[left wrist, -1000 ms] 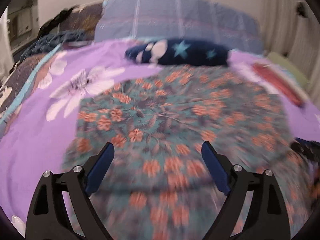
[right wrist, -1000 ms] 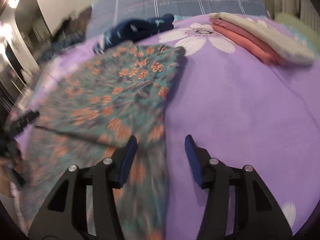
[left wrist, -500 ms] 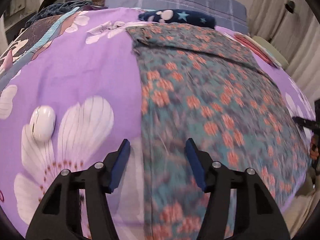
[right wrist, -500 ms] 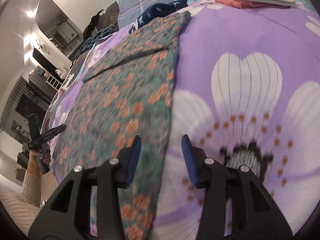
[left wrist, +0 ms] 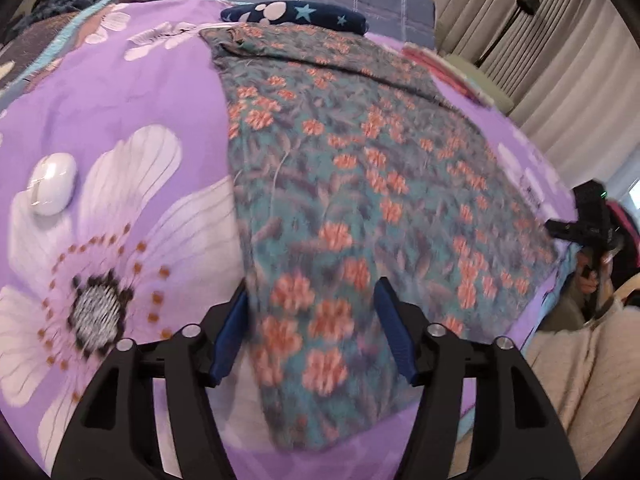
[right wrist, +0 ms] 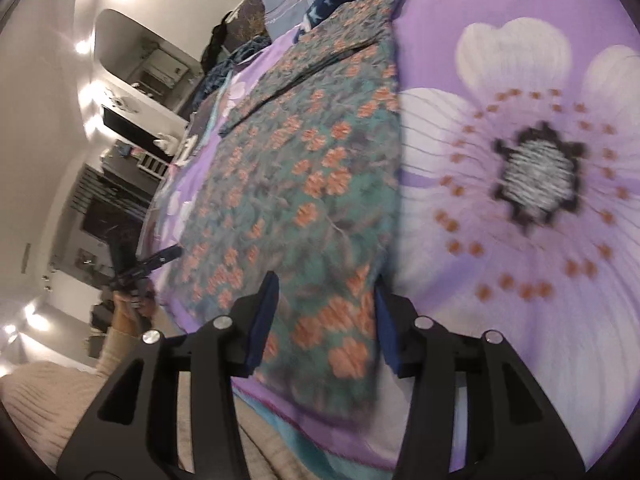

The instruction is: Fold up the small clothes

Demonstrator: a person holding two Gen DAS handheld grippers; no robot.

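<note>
A teal garment with orange flowers [left wrist: 352, 184] lies spread flat on the purple flowered bedspread [left wrist: 120, 120]; it also shows in the right wrist view [right wrist: 304, 184]. My left gripper [left wrist: 312, 332] is open, its jaws either side of the garment's near left corner. My right gripper [right wrist: 324, 320] is open, its jaws either side of the near right corner. Each gripper shows small in the other's view: the right gripper [left wrist: 588, 228] and the left gripper [right wrist: 140, 268], past the garment's side edges.
A dark blue star-print garment [left wrist: 296, 16] lies at the far end. A white oval object [left wrist: 52, 184] rests on the bedspread to the left. Folded pink and white clothes [left wrist: 448, 72] lie at the far right. The bed's near edge is just below both grippers.
Both grippers have drawn back from over the middle of the garment to its near corners at the bed's edge. Both stay open.
</note>
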